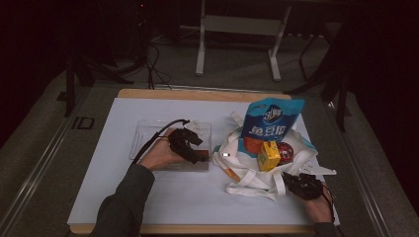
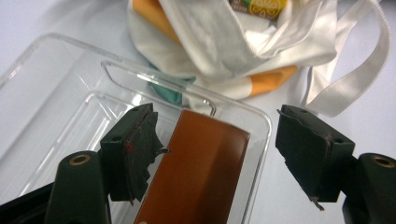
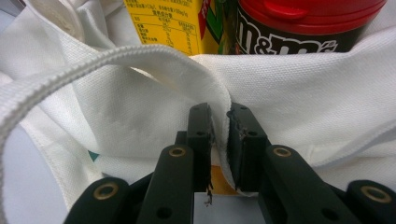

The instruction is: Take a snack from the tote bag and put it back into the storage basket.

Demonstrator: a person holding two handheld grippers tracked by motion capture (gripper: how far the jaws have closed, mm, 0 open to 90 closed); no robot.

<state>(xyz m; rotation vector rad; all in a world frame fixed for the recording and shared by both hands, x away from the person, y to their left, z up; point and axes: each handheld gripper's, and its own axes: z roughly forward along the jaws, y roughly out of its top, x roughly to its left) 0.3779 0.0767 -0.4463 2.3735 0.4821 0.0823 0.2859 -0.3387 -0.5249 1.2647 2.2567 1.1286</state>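
Note:
A clear plastic tray [image 1: 148, 131] lies left of centre on the white mat. A flat brown box [image 2: 196, 177] rests in the tray [image 2: 56, 84] by its near corner. My left gripper [image 1: 197, 155] hangs over that corner, open [image 2: 215, 121], with the brown box between the jaws; the right pad stands well off it. A white tote bag [image 1: 247, 182] slumps right of the tray and holds a blue snack bag [image 1: 269, 123], a yellow juice carton [image 1: 268, 155] and a red-lidded candy tub [image 1: 285, 150]. My right gripper [image 1: 291, 180] is shut [image 3: 219, 112] on the bag's fabric rim [image 3: 303, 93].
The bag's loose strap [image 2: 355, 70] trails over the mat beside the tray. The carton [image 3: 163, 23] and the candy tub [image 3: 299, 28] stand just behind the pinched rim. The mat [image 1: 197, 197] covers a wooden table; a metal stand [image 1: 237, 24] is on the floor beyond.

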